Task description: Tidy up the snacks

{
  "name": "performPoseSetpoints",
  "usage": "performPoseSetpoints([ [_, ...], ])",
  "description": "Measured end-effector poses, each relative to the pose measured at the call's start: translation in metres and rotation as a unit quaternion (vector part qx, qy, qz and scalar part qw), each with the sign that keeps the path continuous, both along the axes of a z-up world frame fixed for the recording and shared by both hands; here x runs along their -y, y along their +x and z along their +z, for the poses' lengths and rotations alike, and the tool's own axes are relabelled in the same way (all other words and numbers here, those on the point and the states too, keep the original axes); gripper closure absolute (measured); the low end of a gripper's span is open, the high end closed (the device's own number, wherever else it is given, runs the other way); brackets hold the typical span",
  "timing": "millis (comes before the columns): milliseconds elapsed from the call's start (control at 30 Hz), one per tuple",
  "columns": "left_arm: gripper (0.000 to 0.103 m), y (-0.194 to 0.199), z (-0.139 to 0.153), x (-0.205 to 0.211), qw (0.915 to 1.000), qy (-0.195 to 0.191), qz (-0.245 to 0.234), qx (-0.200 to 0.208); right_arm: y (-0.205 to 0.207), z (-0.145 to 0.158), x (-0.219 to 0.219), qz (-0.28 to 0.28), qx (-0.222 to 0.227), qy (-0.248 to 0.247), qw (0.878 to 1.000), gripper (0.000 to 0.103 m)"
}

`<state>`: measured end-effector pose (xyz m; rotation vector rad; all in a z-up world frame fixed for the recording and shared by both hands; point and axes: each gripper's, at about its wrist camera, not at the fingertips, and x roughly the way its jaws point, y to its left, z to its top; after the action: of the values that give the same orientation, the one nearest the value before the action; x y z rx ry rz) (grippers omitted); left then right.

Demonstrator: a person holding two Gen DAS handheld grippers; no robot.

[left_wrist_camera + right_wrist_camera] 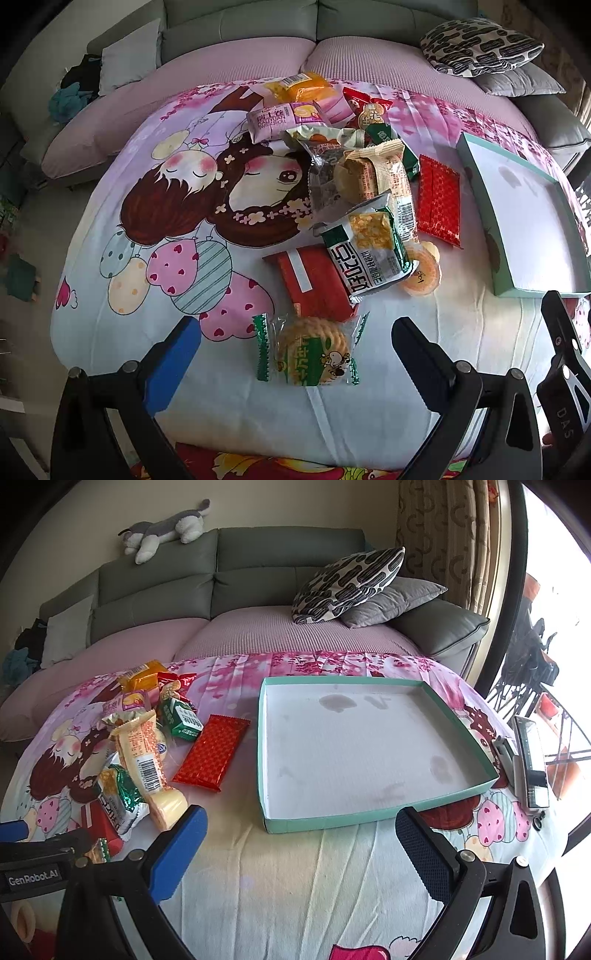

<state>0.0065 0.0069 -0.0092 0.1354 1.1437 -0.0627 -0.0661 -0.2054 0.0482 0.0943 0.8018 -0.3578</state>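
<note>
Both tools are spread wide and hold nothing: the left tool (pixel 295 354) hangs over the near edge of the surface (pixel 388 406) with a biscuit pack (pixel 308 352) lying between its fingers, and the right tool (pixel 299 845) faces the teal tray (pixel 266 760), which has nothing in it. The snacks sit in a loose heap (pixel 354 177) left of the tray, with a red foil bar (pixel 212 751) lying apart, nearest the tray wall. The chief risk, I judge, is the slippery film. A pinch on the biscuit pack could catch only its crimped end, so it swings or slides out on the way over, or squeeze too hard and crack the biscuits. Pulling from the heap could drag neighbours along, since a green-and-white pack (pixel 369 251) overlaps a red box (pixel 314 284) and a jelly cup (pixel 423 273). The cloth is wrinkled and may bunch under a fingertip. The tray is light card and could shift if its wall is bumped. A phone (pixel 532 760) stands just beyond it. What lies at the bottom of the heap is hidden, and the printing on the far packs is too small to read.
</note>
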Motion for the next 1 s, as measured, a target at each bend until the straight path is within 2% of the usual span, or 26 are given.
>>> performPoseSetpoints([
  [600, 0.0, -0.0022, 0.0039, -0.0054, 0.9997, -0.019, 0.008, 0.011, -0.0069, 0.0048, 0.0016, -0.001, 0.013, 0.008, 1.0, 0.0],
  [1000, 0.0, -0.0029, 0.0052, -0.0099, 0.9994, -0.031, 0.013, 0.012, -0.0051, 0.0015, 0.0022, -0.002, 0.006, 0.013, 1.0, 0.0],
])
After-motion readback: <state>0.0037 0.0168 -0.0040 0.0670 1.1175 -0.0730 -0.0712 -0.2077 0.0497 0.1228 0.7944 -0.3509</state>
